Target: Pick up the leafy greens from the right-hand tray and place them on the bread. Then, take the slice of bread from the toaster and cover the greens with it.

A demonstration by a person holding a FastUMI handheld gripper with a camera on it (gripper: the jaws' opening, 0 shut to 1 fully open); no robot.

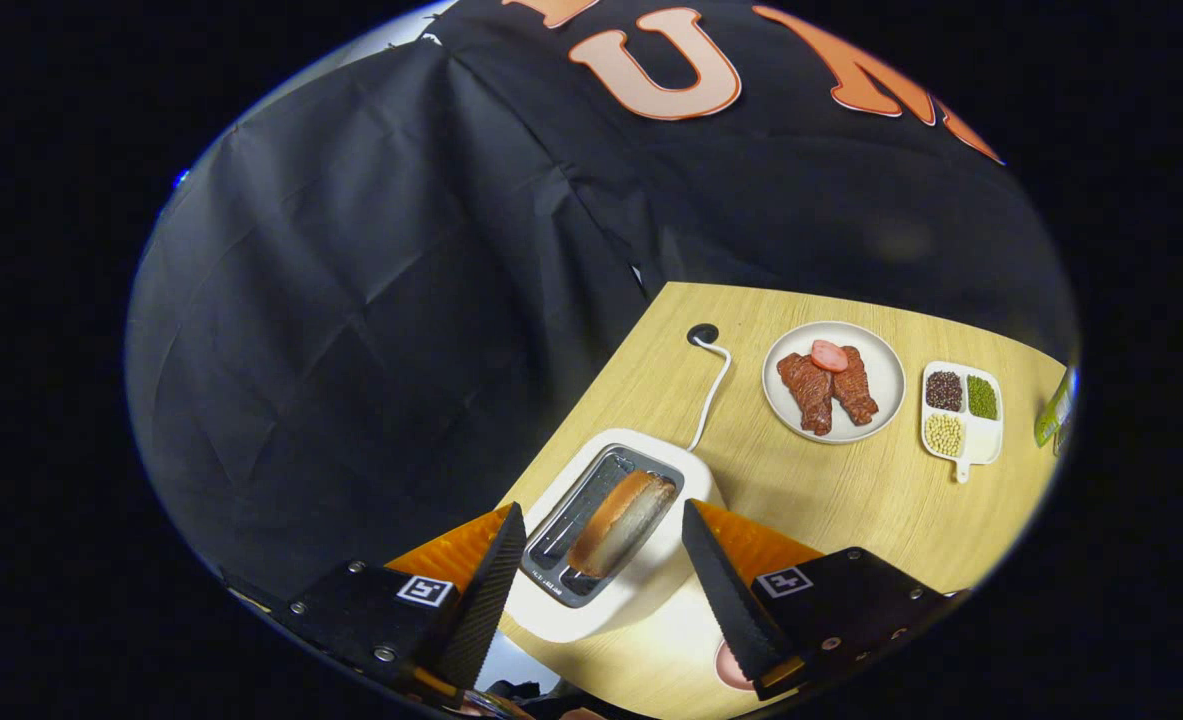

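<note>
A white toaster [641,585] stands on the wooden table, directly under and between my fingers. A browned slice of bread [619,522] sticks up out of one of its slots; the slot beside it is empty. My gripper [601,518] hangs open above the toaster, one finger on each side of the slots, touching nothing. A sliver of leafy greens [1054,410] shows at the far right rim of the table.
A white cord [713,385] runs from the toaster to a hole in the table. Beyond it sit a round plate [881,360] with meat pieces and a small divided dish [963,412] of beans. The table's left edge borders the black cloth wall.
</note>
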